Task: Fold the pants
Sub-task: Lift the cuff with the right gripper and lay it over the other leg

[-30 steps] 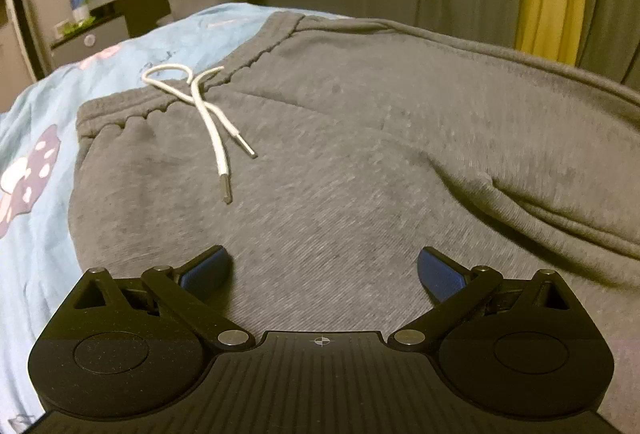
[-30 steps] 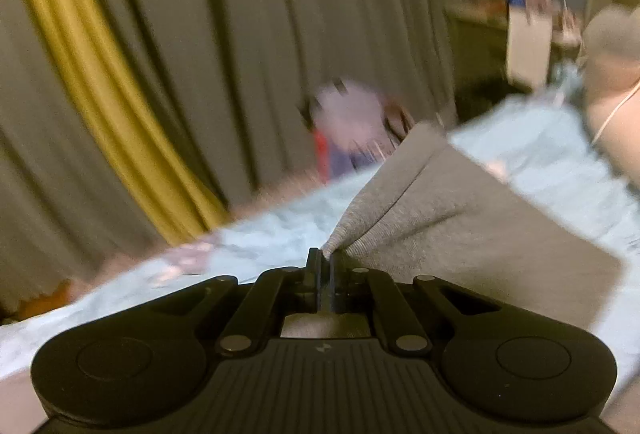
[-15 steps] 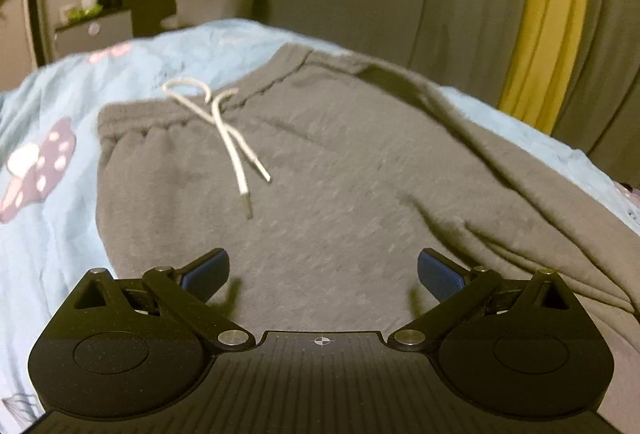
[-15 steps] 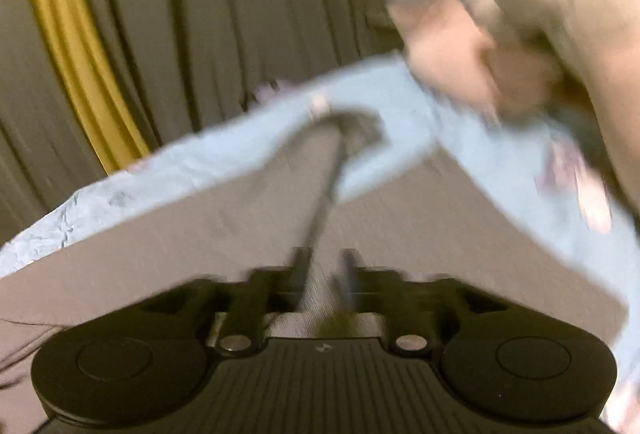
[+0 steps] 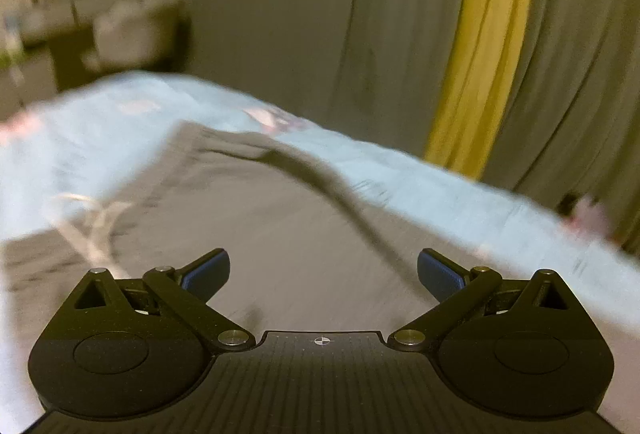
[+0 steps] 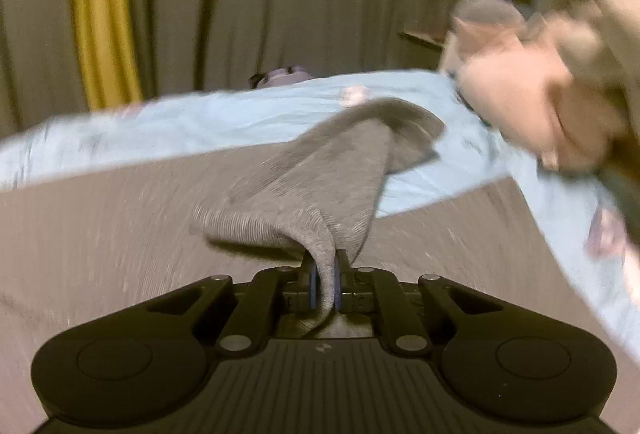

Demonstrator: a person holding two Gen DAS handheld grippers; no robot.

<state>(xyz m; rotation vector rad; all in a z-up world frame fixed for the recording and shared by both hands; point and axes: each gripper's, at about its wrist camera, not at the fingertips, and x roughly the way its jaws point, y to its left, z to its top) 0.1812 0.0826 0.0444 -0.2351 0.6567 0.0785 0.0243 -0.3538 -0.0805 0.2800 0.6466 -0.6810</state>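
Grey sweatpants (image 5: 256,218) lie spread on a light blue bed sheet (image 5: 460,194). Their white drawstring (image 5: 88,230) shows blurred at the left of the left wrist view. My left gripper (image 5: 323,276) is open and empty, hovering low over the pants. My right gripper (image 6: 325,284) is shut on a ribbed edge of the pants (image 6: 304,202) and holds it lifted above the flat grey fabric (image 6: 100,234). The person's hand (image 6: 532,102) on the left gripper appears blurred at the upper right of the right wrist view.
Grey curtains with a yellow stripe (image 5: 476,46) hang behind the bed. A dresser with a chair (image 5: 128,30) stands at the far left. A small purple object (image 6: 284,76) sits beyond the far bed edge.
My left gripper has swung right, away from the waistband, staying open. My right gripper has carried the gripped pants edge across over the flat fabric.
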